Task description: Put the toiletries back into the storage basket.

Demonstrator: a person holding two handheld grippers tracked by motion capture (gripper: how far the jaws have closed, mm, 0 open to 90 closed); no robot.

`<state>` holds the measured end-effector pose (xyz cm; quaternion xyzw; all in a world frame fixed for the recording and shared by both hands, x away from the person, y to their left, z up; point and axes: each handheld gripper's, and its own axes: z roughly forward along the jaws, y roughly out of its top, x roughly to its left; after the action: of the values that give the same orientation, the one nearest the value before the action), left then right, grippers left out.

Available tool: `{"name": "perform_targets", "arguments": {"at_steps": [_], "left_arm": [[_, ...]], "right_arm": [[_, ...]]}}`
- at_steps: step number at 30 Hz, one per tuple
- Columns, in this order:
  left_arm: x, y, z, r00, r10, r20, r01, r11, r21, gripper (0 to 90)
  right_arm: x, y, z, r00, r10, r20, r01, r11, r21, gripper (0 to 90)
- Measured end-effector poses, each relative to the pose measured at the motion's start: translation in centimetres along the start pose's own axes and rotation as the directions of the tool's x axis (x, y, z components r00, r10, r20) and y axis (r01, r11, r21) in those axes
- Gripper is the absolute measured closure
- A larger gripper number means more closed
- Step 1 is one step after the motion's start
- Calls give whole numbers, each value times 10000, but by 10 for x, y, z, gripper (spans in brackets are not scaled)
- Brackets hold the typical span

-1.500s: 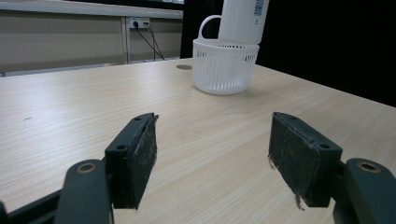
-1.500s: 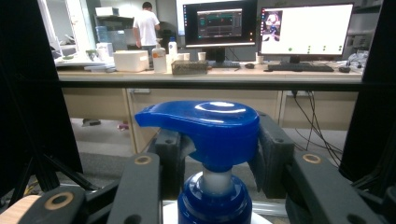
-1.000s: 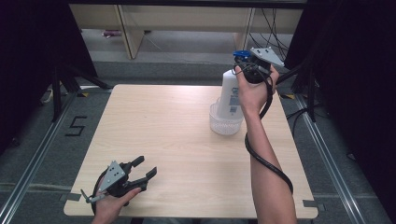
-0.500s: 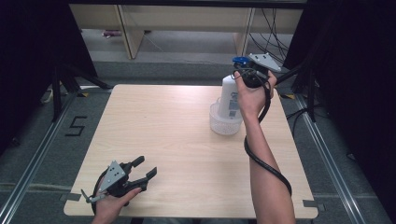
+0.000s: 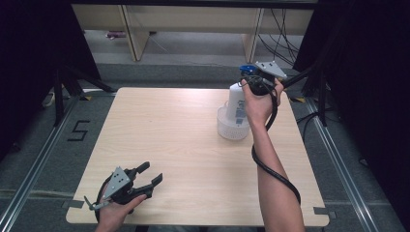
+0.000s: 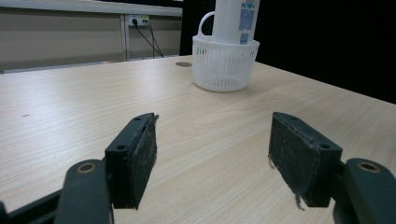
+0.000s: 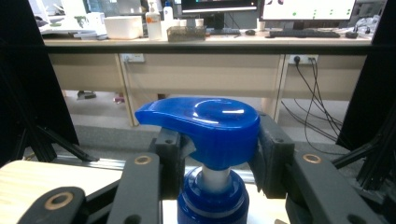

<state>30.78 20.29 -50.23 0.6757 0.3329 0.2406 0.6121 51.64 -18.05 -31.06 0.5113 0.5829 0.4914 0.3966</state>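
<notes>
Your right gripper (image 7: 212, 154) has its jaws clamped on the blue plastic pump head (image 7: 201, 123) of the tall white bottle (image 5: 237, 105), upright in the white perforated basket (image 6: 225, 65) directly below. Your left gripper (image 5: 145, 180) idles well apart, jaws apart over the worktop (image 5: 164, 135).

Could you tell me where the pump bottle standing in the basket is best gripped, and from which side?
Grip the pump bottle at its blue pump head, coming level from the person's side. The basket walls hide its base, while the head stands clear; the right gripper already closes there.
</notes>
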Motion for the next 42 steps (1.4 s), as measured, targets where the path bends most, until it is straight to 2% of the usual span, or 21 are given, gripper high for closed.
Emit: {"name": "perform_targets", "arguments": {"at_steps": [3,4,9,10,11,13,19,20,22,24,25,26,27,28,29,31,32,33,35,40,42], "left_arm": [[0,-1,0,10000,-14,-6,14,10000,32,317],[0,-1,0,10000,-11,-4,11,10000,36,317],[0,-1,0,10000,24,-2,-24,10000,59,317],[0,-1,1,10000,33,4,-33,10000,70,317],[0,-1,1,10000,41,7,-41,10000,65,317],[0,-1,1,10000,18,7,-18,10000,65,317],[0,-1,0,10000,9,-12,-9,10000,19,317],[0,-1,0,10000,20,-10,-20,10000,18,317],[0,-1,0,10000,37,-6,-37,10000,24,317],[0,-1,-1,10000,37,-9,-37,10000,21,317],[0,-2,0,9999,-42,93,44,9999,-152,317],[0,-2,0,10000,-24,78,26,9999,-155,317],[1,-1,-2,10000,66,-53,-65,10000,52,317],[1,-1,-2,10000,69,-31,-69,10000,3,317],[1,-1,-2,9999,122,-4,-122,9999,-45,317],[0,-1,-1,10000,99,-6,-99,9999,-33,317],[0,-1,-1,10000,56,-11,-56,10000,-26,316],[0,-2,0,9999,-55,103,57,9998,-177,316],[0,-2,0,10000,-14,92,16,9998,-178,316],[0,-2,0,9999,-55,106,57,9998,-165,316],[-1,-1,0,10000,6,4,-5,10000,-39,313]], "right_arm": [[1,-6,2,9999,142,16,-142,9999,71,604],[0,-7,3,10000,-48,4,48,9999,108,604],[-1,-16,6,10000,-2,8,2,9996,285,603],[-1,-17,7,9999,-135,36,134,9996,246,603],[0,-18,6,10000,62,19,-63,9993,375,603],[0,-20,7,9998,-200,36,198,9992,353,603],[3,-22,7,9991,-426,-38,427,9986,325,602],[4,-22,7,9994,-349,-51,351,9987,382,602],[5,-22,8,9979,-638,-83,640,9974,332,601],[6,-22,7,9978,-648,-157,654,9971,391,600],[7,-22,7,9983,-557,-144,563,9976,410,599],[7,-23,6,9978,-666,-57,668,9971,357,596],[8,-23,6,9970,-766,-99,769,9965,340,591],[9,-23,4,9979,-647,-76,650,9967,481,582],[8,-23,4,9955,-943,-89,946,9948,377,570],[9,-24,4,9969,-785,-89,788,9960,415,540],[8,-24,3,9954,-956,-40,957,9946,415,531],[9,-24,2,9966,-821,-34,822,9956,454,525],[9,-25,2,9975,-704,-45,706,9966,420,502],[8,-25,-1,9965,-828,71,823,9953,502,434],[8,-25,-2,9982,-595,63,589,9959,691,396]]}}
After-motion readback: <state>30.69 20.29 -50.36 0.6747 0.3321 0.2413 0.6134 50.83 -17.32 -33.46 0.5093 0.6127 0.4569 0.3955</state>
